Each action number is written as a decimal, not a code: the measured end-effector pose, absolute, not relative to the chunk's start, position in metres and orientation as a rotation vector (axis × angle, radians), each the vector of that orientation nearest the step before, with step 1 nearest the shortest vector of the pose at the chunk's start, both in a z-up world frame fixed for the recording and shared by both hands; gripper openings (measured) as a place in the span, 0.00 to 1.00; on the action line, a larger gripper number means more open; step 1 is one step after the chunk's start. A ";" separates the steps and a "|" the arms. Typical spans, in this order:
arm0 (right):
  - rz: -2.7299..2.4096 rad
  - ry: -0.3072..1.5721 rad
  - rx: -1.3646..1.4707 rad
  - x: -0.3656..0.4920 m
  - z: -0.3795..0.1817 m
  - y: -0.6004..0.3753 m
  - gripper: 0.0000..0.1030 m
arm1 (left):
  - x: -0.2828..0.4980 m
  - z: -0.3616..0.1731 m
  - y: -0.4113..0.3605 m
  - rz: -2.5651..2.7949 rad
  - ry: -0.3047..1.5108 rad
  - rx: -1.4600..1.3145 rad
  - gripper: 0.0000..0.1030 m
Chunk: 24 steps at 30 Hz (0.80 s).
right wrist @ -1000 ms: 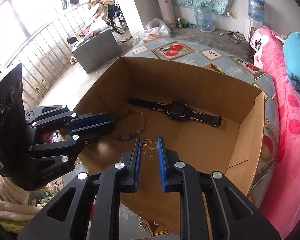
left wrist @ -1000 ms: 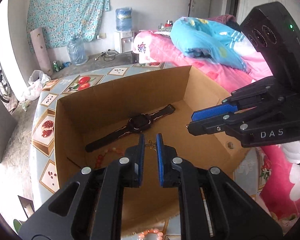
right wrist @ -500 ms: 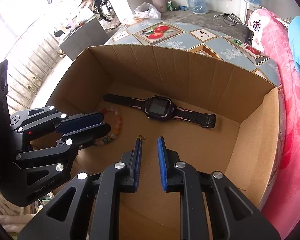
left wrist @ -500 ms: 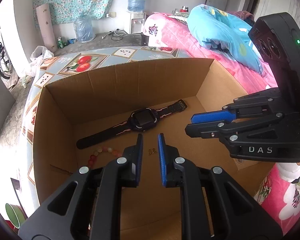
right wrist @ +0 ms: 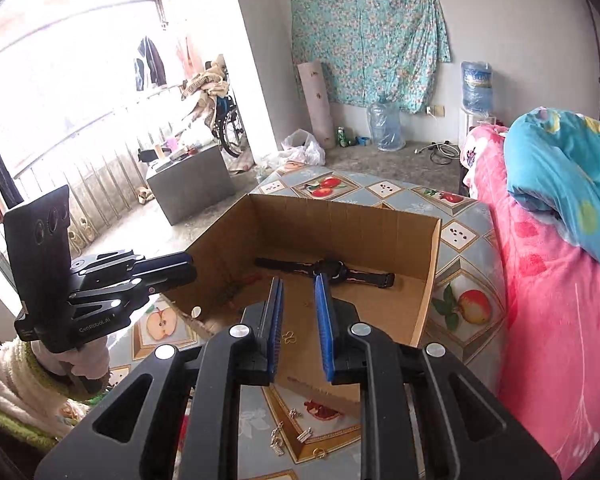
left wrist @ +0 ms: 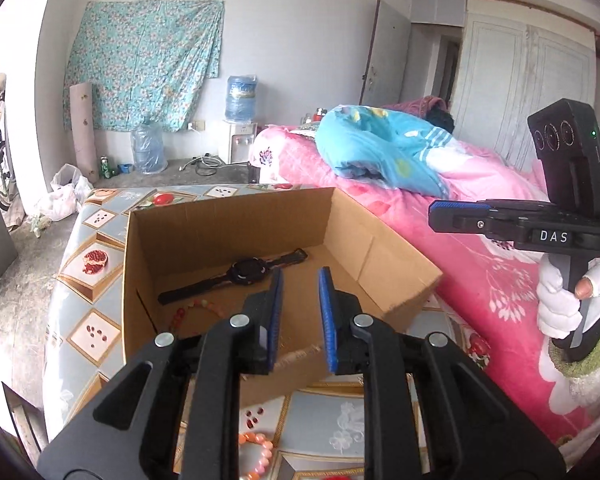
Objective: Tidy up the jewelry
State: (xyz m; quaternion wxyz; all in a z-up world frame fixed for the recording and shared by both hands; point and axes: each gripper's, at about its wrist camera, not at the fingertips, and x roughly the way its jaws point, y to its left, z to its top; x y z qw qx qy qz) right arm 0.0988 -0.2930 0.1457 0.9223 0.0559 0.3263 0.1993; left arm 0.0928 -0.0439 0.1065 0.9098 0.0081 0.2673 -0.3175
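Note:
An open cardboard box (left wrist: 228,216) (right wrist: 340,220) stands on the fruit-patterned table. On its floor lie a black watch (left wrist: 248,271) (right wrist: 332,270), a string of coloured beads (left wrist: 196,308) and a small gold charm (right wrist: 288,336). My left gripper (left wrist: 300,272) hovers over the box's near edge, its jaws opening with nothing between them. My right gripper (right wrist: 298,280) hangs above the near wall with a narrow empty gap between its pads. Each gripper shows side-on in the other's view, the left gripper (right wrist: 172,268) and the right gripper (left wrist: 460,212), both outside the box.
In front of the box the table (left wrist: 96,260) carries a pink bead bracelet (left wrist: 256,452), silver earrings (right wrist: 278,440) and a small gold ring (right wrist: 320,454). A pink bed (left wrist: 480,280) with a blue quilt runs along the right. A gloved hand (left wrist: 560,304) holds the right gripper.
Both grippers have drawn back and risen out of the box, tilting up so more of the room shows. The left jaws stand a little wider. The gold charm stays on the box floor.

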 end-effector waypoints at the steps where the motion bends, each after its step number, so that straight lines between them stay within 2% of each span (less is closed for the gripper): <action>1: 0.401 0.676 0.139 0.086 0.139 -0.297 0.16 | 0.081 0.101 -0.042 -0.669 0.557 0.013 0.19; 6: 0.309 0.829 0.239 0.057 0.080 -0.309 0.16 | 0.043 0.064 -0.056 -0.755 0.646 -0.003 0.20; 12: 0.254 0.952 0.294 0.061 0.023 -0.304 0.16 | 0.032 0.013 -0.104 -0.762 0.734 0.109 0.20; 20: 0.256 0.946 0.275 0.069 0.007 -0.294 0.16 | 0.041 -0.014 -0.137 -0.771 0.742 0.188 0.19; 24: 0.260 0.953 0.302 0.070 0.002 -0.299 0.16 | 0.042 -0.023 -0.152 -0.789 0.743 0.248 0.10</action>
